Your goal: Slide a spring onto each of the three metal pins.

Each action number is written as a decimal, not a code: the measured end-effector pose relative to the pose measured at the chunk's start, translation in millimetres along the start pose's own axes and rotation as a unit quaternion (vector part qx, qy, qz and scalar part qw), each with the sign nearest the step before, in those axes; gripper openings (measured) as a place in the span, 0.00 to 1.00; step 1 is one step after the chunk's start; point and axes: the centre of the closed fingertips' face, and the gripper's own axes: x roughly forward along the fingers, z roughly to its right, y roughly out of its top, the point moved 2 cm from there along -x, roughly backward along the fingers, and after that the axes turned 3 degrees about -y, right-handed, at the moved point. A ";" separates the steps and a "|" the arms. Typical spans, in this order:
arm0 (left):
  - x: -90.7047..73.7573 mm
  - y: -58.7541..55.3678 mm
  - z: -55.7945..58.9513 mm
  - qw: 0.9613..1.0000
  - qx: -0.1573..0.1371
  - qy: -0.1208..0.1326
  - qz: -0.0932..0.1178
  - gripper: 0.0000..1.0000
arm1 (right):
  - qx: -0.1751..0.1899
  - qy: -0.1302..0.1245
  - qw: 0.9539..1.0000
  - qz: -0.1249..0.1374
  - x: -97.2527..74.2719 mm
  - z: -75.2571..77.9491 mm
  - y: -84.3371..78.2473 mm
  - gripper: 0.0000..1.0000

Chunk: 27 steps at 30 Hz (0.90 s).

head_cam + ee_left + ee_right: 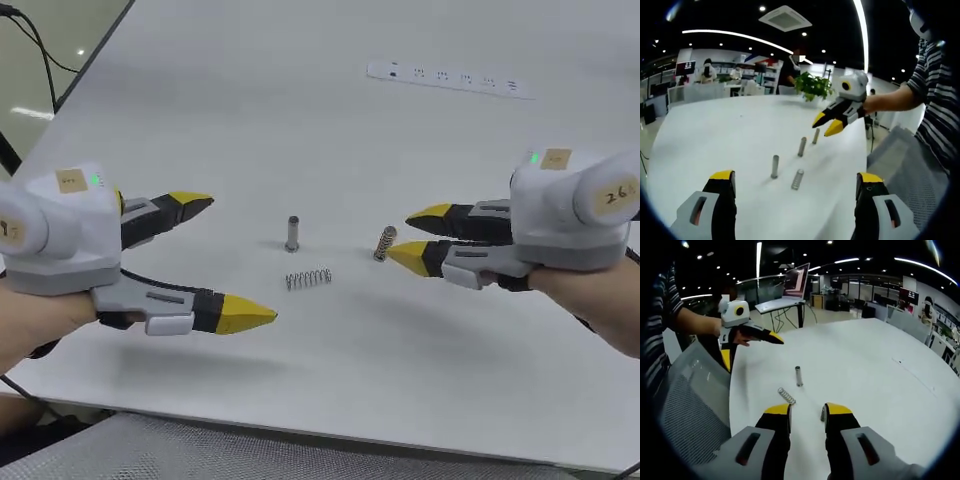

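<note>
White table (300,120), spring (308,279) between opposing fingers (240,314)

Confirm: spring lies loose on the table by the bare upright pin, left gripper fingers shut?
Not shut: the left gripper is wide open, as the head view shows. The spring does lie loose on the table by the bare upright pin.

Open-plan office, dark ceiling with strip lights (715,32) and a vent (785,19). White table (300,100), power strip (447,79) on it, grey mesh chair (690,405) alongside, potted plant (813,86) behind.
</note>
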 end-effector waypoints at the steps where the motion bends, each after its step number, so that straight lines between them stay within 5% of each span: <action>1: -0.2 0.0 0.0 1.000 0.000 0.000 0.001 0.98 | -0.001 0.003 1.000 -0.002 0.5 -1.0 -1.0 0.24; 7: -1.2 -2.6 -0.6 1.000 -0.002 0.000 -0.003 0.98 | -0.034 0.014 0.999 -0.021 2.5 -5.4 -4.5 0.24; 11: -1.7 -3.6 -1.2 1.000 -0.002 0.002 -0.003 0.98 | -0.101 0.009 0.994 -0.047 6.7 -5.0 -4.7 0.23; 20: -3.6 -7.5 1.2 1.000 -0.003 0.002 -0.007 0.97 | -0.144 0.040 0.988 -0.049 24.3 -20.2 11.6 0.23; 22: -4.2 -8.1 1.5 1.000 -0.002 0.002 -0.008 0.97 | -0.159 0.051 0.985 -0.052 28.3 -23.8 14.9 0.23; 27: -5.1 -8.3 1.6 1.000 -0.002 0.004 -0.009 0.97 | -0.230 0.067 0.968 -0.072 39.4 -28.5 15.5 0.22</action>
